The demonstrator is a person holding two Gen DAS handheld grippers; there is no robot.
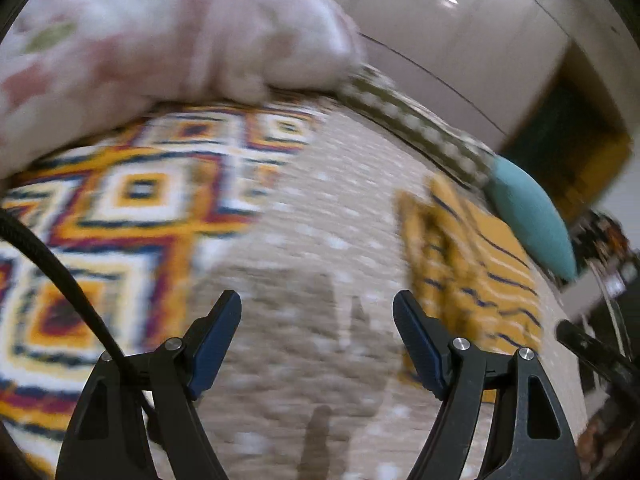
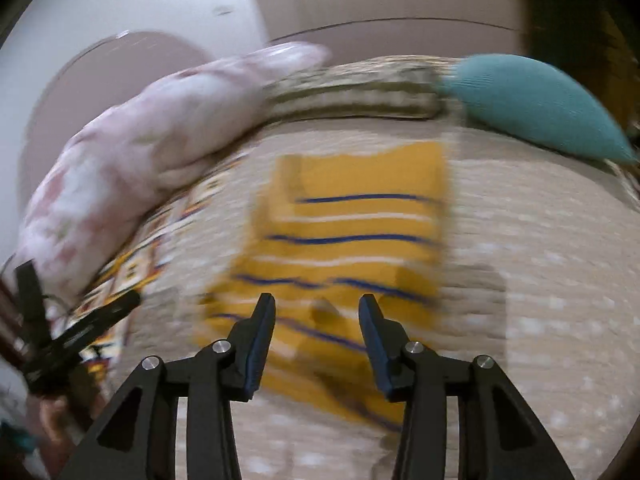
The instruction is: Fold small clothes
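A small yellow garment with blue and white stripes point(image 2: 352, 240) lies flat on a beige dotted bedspread point(image 2: 540, 280). In the left wrist view it lies to the right point(image 1: 468, 272). My right gripper point(image 2: 318, 308) is open and empty, hovering over the garment's near edge. My left gripper point(image 1: 318, 308) is open and empty over bare bedspread point(image 1: 320, 220), left of the garment. Both views are motion-blurred. The left gripper also shows at the left edge of the right wrist view point(image 2: 76, 332).
A pink floral pillow point(image 1: 160, 32) lies at the head of the bed, with a checked cushion point(image 1: 416, 120) and a teal cushion point(image 1: 532, 216) beside it. A colourful geometric blanket point(image 1: 100, 208) lies left of the bedspread. A pale wall stands behind.
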